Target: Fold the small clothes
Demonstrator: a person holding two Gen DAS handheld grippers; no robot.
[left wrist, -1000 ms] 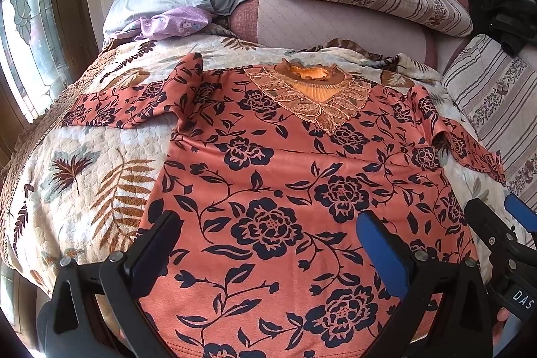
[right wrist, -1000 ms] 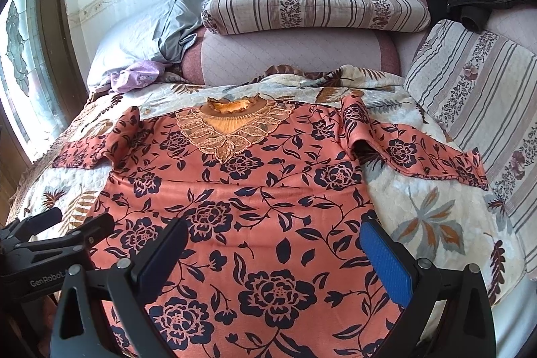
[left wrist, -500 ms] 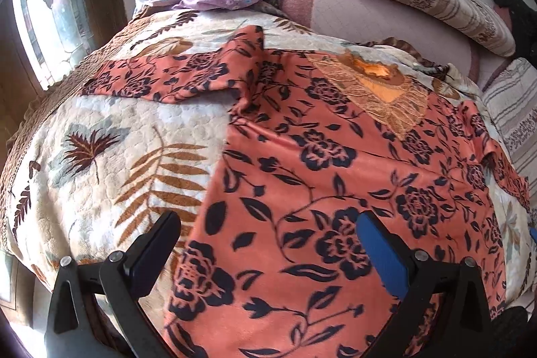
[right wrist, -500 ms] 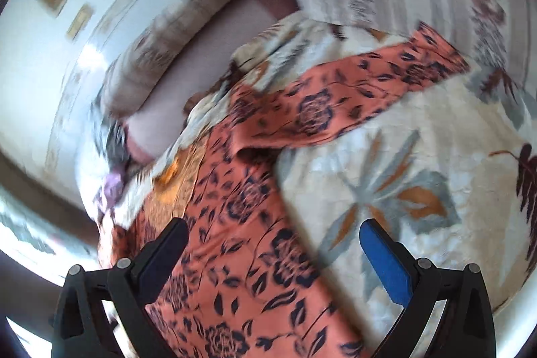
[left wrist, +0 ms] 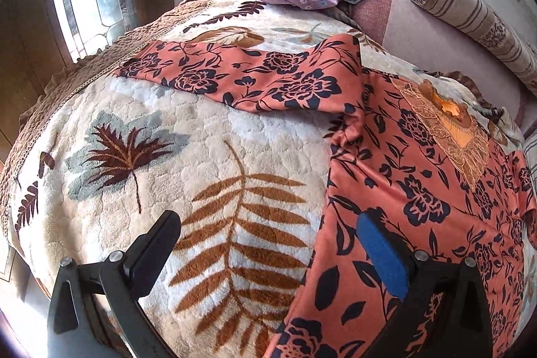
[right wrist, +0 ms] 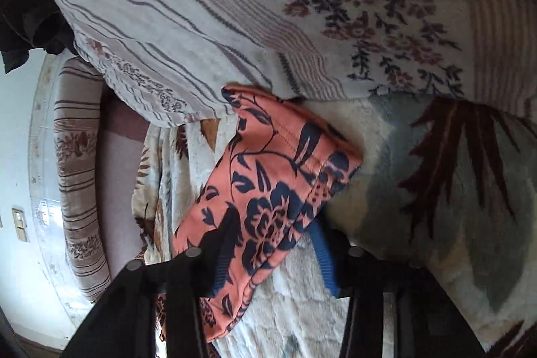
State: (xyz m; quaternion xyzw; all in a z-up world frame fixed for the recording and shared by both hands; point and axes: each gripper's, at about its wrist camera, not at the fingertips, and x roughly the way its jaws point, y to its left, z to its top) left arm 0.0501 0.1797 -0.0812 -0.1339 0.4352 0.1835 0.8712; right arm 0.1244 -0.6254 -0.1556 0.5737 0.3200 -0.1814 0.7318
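Left gripper (left wrist: 268, 252) black — one blue pad; silver screws.

Left tool (left wrist: 268, 252) hovers agape over blouse (left wrist: 412, 190) edge on blanket (left wrist: 167, 130).

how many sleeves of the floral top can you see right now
2. One sleeve lies spread flat on the blanket, reaching toward the window. The other sleeve sits between the right gripper fingers, beside the striped cushion.
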